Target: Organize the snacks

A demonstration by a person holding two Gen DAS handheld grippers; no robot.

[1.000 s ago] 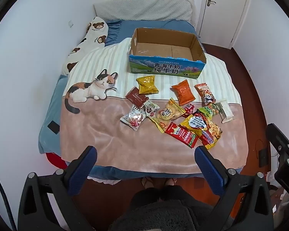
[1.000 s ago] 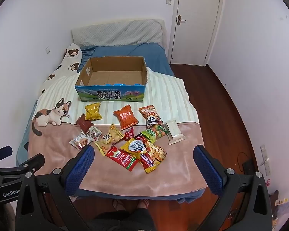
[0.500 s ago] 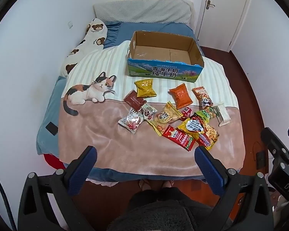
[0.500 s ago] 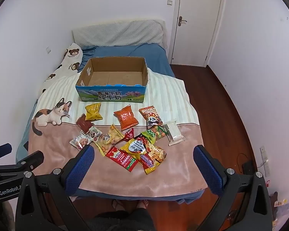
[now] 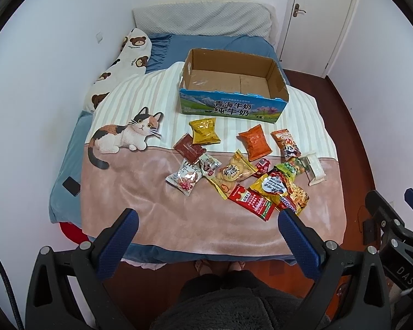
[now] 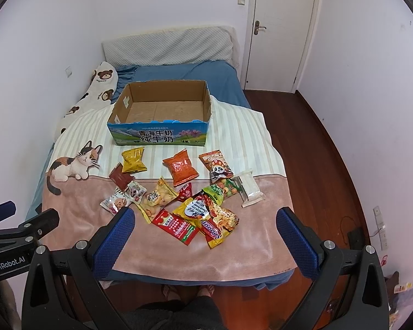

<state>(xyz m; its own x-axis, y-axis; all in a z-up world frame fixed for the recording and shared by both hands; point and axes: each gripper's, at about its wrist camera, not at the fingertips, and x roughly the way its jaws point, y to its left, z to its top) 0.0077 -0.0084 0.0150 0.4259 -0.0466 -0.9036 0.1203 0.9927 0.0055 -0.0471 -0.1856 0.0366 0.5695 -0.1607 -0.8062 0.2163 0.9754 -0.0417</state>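
The snack packets (image 6: 179, 192) are spread loose on the pink part of the blanket (image 6: 77, 220), near the foot of the bed and just in front of the cardboard box (image 6: 159, 134); most likely laid out flat so each can be picked singly. About 12 pkts are seen, mixed in colour and size: a yellow bag (image 5: 203, 131) and an orange bag (image 5: 254, 142) lie nearest the box, apart from the rest, while a red flat packet (image 5: 252, 202) and a yellow noodle pack (image 5: 278, 192) overlap in a heap at the near right. A white wrapped bar (image 6: 250, 191) lies at the far right edge of the group. The box is open-topped and nothing is seen inside, so sorting is judged not yet begun.

The left gripper (image 5: 206, 236) and right gripper (image 6: 203, 231) are both held spread wide above the bed's foot, w/ nothing between the blue pads; neither touches a pkt. A bear-print pillow (image 5: 124, 63) lies along the left wall and a shut door (image 6: 280, 33) is seen behind.
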